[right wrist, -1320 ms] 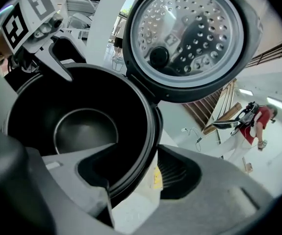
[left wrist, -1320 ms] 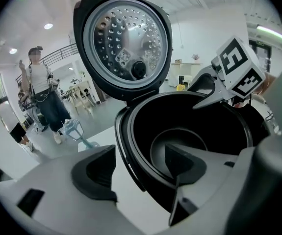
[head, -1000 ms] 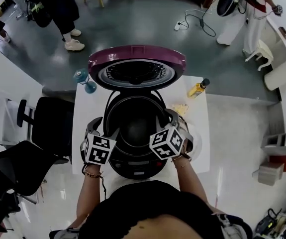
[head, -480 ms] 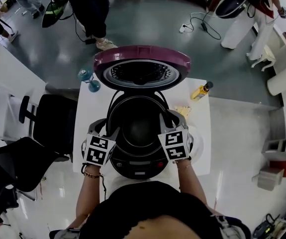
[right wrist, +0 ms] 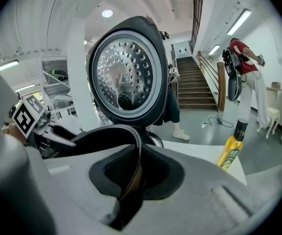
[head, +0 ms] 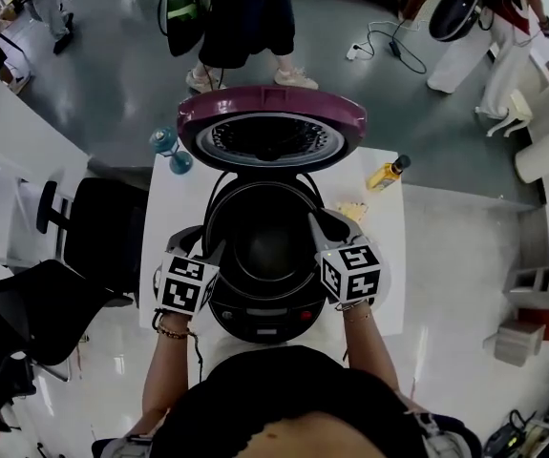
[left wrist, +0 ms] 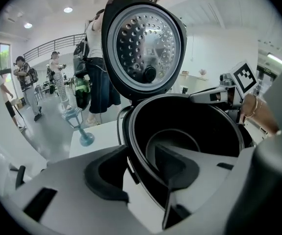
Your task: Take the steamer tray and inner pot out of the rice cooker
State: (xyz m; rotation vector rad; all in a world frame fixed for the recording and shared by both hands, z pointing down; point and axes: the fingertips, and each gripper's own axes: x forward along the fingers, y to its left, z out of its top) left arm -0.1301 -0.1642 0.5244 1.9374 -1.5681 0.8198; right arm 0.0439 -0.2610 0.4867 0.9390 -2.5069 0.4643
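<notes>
The inner pot (head: 266,246) sat inside the open rice cooker (head: 260,321), its left rim between the closing jaws of the left gripper (head: 213,252), not yet touched, and its right rim pinched by the closing right gripper (head: 320,227).

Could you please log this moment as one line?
lid up | left gripper closing, inner pot rim between jaws | right gripper closing on same rim
</notes>
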